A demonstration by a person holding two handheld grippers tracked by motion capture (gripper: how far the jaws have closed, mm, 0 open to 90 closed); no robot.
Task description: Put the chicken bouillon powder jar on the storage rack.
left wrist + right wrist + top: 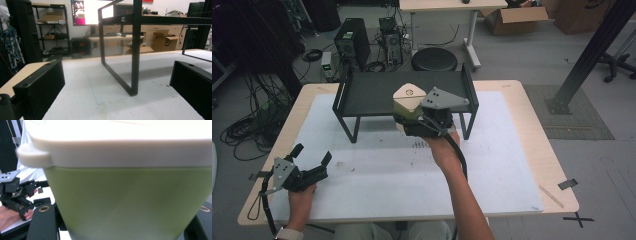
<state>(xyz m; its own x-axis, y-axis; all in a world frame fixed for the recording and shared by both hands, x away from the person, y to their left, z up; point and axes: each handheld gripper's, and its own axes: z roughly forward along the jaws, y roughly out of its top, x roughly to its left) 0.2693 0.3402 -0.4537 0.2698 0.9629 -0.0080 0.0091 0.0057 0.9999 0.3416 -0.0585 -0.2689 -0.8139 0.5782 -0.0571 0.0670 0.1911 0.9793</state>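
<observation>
Black shelf rack [377, 92] on desk [532, 150]. Green container [406, 111], cream lid [409, 93] with side tab, raised at rack's front edge, clamped in right tongs [409, 120]. No readable label; base hidden by tongs. Left tongs [312, 156] apart, nothing between, low over desk's near-left

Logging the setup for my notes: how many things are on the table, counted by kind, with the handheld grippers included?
Green container with cream lid, held in the right gripper: 1
Black metal shelf rack: 1
White mat on the table: 1
Handheld grippers, counting the left gripper: 2
Total: 5
</observation>
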